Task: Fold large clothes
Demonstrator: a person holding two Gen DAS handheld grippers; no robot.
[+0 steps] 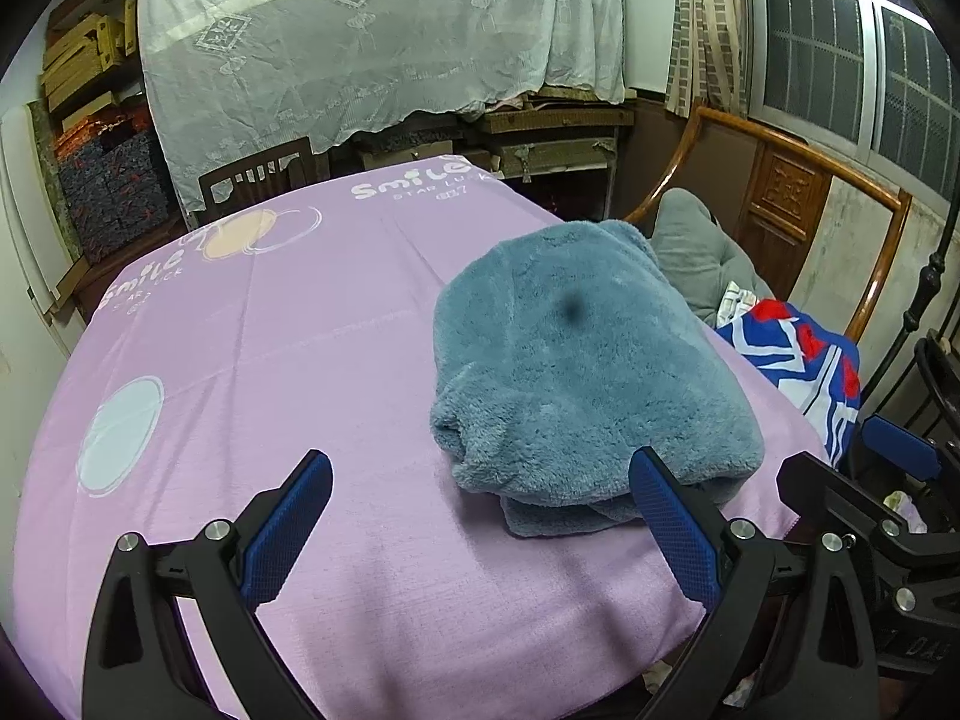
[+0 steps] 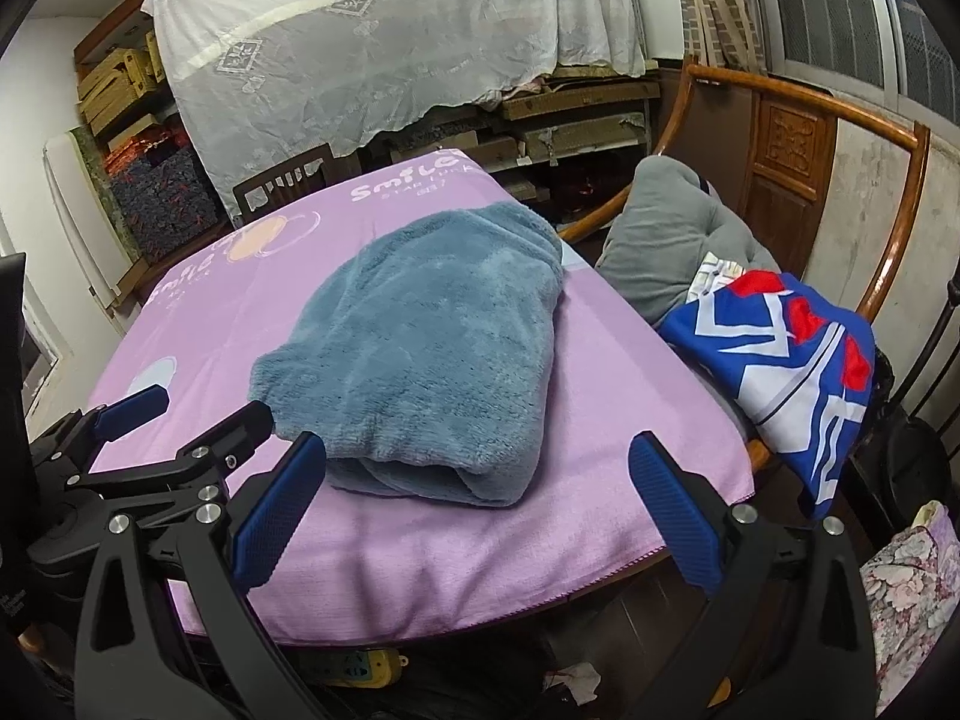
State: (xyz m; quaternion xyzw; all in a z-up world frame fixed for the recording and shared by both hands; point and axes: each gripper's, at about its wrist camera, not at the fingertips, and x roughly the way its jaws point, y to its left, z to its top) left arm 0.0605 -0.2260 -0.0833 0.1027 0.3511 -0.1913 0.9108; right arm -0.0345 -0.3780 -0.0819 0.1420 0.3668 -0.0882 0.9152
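I'm holding left gripper (image 1: 480,531) wide open, gripping nothing | right gripper (image 2: 477,525) gaping too, empty | folded blue-grey fleece garment (image 2: 432,354) is lying near the right edge of the lilac bedsheet (image 1: 300,348) | blue-white-red cloth (image 2: 786,372) is draping past that edge.

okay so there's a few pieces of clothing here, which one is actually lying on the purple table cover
The fluffy blue-grey garment, folded into a bundle on the purple cover. The grey garment and the blue, white and red one lie off it, on the wooden chair beside the table.
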